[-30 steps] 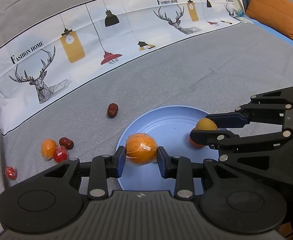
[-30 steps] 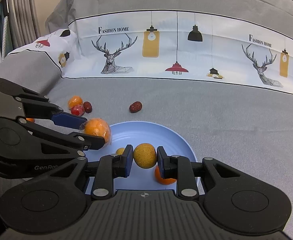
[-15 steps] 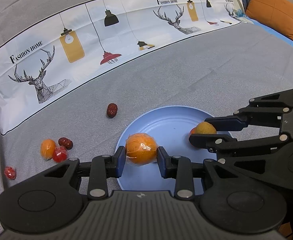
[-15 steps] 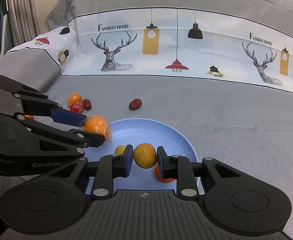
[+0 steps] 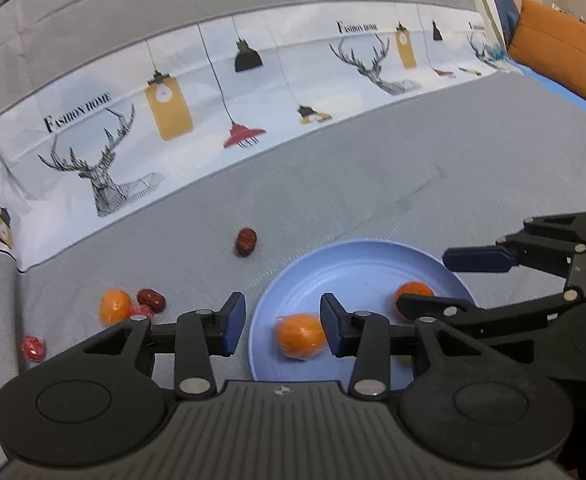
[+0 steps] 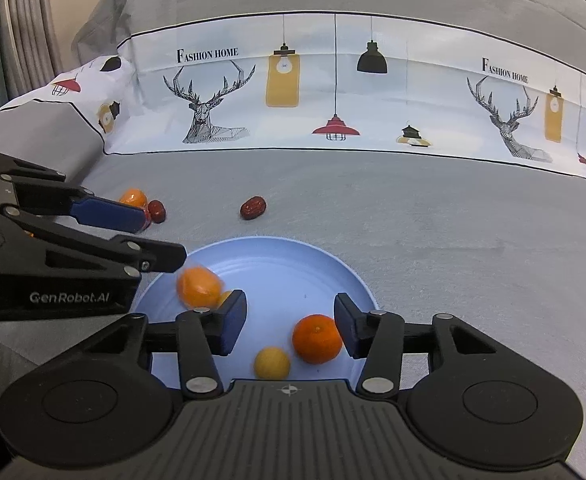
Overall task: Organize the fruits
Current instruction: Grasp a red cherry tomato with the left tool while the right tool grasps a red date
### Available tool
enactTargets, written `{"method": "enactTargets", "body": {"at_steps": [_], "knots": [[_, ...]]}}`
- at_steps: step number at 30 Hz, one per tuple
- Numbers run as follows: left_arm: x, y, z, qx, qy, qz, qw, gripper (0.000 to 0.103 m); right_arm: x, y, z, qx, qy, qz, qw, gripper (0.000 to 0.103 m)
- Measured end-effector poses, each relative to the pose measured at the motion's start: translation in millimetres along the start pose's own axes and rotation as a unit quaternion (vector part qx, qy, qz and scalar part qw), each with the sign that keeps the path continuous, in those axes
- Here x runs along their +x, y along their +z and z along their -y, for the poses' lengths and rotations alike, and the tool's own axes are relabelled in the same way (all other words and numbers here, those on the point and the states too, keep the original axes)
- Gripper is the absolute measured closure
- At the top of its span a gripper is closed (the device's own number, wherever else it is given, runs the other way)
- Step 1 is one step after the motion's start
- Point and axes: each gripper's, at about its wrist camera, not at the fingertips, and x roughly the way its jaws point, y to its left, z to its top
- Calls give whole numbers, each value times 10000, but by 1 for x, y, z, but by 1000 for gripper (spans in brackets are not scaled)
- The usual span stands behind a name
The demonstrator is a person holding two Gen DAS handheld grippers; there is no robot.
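Note:
A blue plate [image 5: 357, 264] [image 6: 277, 264] lies on the grey sofa seat. My left gripper [image 5: 283, 322] is open above its near left rim; a wrapped orange fruit [image 5: 301, 336] [image 6: 199, 286] lies blurred on the plate under it. My right gripper [image 6: 289, 322] is open over the plate; a small yellow fruit [image 6: 272, 363] and an orange [image 6: 317, 338] [image 5: 413, 292] lie on the plate beneath it. A red date [image 5: 246, 241] [image 6: 253, 208] lies beyond the plate.
Left of the plate lie an orange fruit [image 5: 114, 306] [image 6: 133, 198], a dark date [image 5: 151, 299] [image 6: 157, 211] and a red wrapped fruit [image 5: 33, 348]. A printed deer cloth [image 5: 173, 120] covers the backrest. An orange cushion [image 5: 561, 60] sits far right.
Both grippers opened. The wrapped orange fruit dropped from the left one onto the plate, and the yellow fruit dropped from the right one onto the plate.

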Motion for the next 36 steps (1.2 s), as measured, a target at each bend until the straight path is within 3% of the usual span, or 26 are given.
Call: {"method": "enactTargets", "body": {"at_steps": [1, 3, 9, 11, 13, 18, 21, 25, 27, 33, 36], "knots": [[-3, 1, -1, -25, 55, 102, 9999, 79, 0, 1, 0, 5, -7, 16, 10000, 52], [-8, 4, -6, -100, 134, 287, 9994, 92, -1, 2, 0, 24, -27, 60, 10000, 52], [-25, 14, -22, -270, 716, 817, 9937, 94, -6, 9, 0, 73, -40, 239, 9997, 55], [-29, 17, -30, -368, 884, 949, 9909, 94, -9, 13, 0, 101, 1, 310, 9995, 72], [-31, 21, -41, -487, 1052, 1012, 9881, 94, -11, 16, 0, 138, 38, 384, 9992, 78], [-22, 28, -72, -843, 1415, 836, 9828, 94, -18, 25, -1, 247, 112, 532, 9982, 82], [-9, 27, -109, -1511, 1459, 488, 9765, 94, -21, 30, 0, 330, 178, 570, 9977, 82], [6, 19, -165, -2466, 1716, 76, 9538, 94, -27, 35, 1, 452, 281, 648, 9965, 82], [16, 11, -194, -2959, 1845, -192, 9370, 94, -28, 38, 1, 504, 328, 667, 9960, 82], [28, -25, -247, -4436, 1514, -627, 8811, 93, -25, 45, -2, 615, 631, 584, 9944, 82], [31, -36, -252, -4824, 1292, -734, 8632, 90, -15, 56, -6, 639, 887, 457, 9930, 82]]}}
